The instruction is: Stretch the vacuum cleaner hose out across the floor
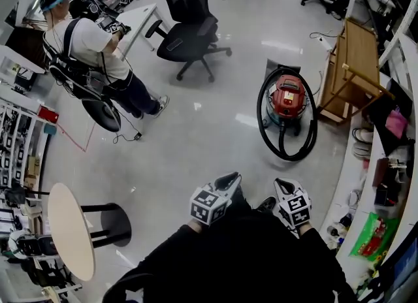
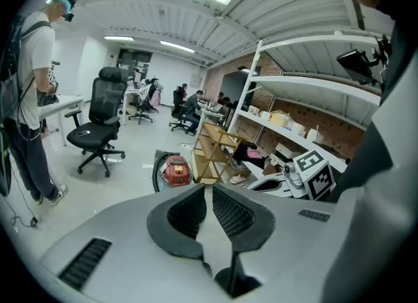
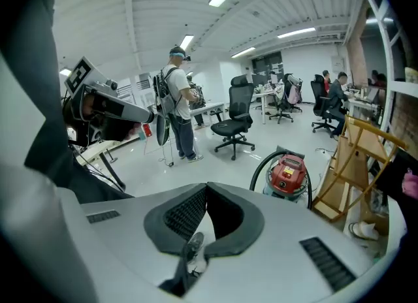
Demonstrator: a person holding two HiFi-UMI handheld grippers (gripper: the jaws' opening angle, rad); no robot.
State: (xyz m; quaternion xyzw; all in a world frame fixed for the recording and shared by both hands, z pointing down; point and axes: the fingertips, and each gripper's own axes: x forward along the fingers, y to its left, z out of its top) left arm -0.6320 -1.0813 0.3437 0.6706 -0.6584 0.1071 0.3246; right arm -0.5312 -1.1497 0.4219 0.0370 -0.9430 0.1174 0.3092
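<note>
A red vacuum cleaner (image 1: 288,96) stands on the pale floor ahead of me, slightly to the right. Its black hose (image 1: 260,115) lies coiled in a loop around it. My left gripper (image 1: 227,180) and right gripper (image 1: 282,185) are held side by side low in the head view, well short of the vacuum. Both are shut with nothing between the jaws. The left gripper view has the vacuum (image 2: 176,170) and hose (image 2: 157,172) beyond the closed jaws (image 2: 208,191). The right gripper view has the vacuum (image 3: 287,172) and hose (image 3: 260,168) past its closed jaws (image 3: 206,187).
A wooden rack (image 1: 356,66) stands just right of the vacuum, with a cluttered shelf (image 1: 385,184) along the right wall. A black office chair (image 1: 189,21) is farther back. A person (image 1: 91,53) stands at far left by a desk. A round table (image 1: 68,230) is near left.
</note>
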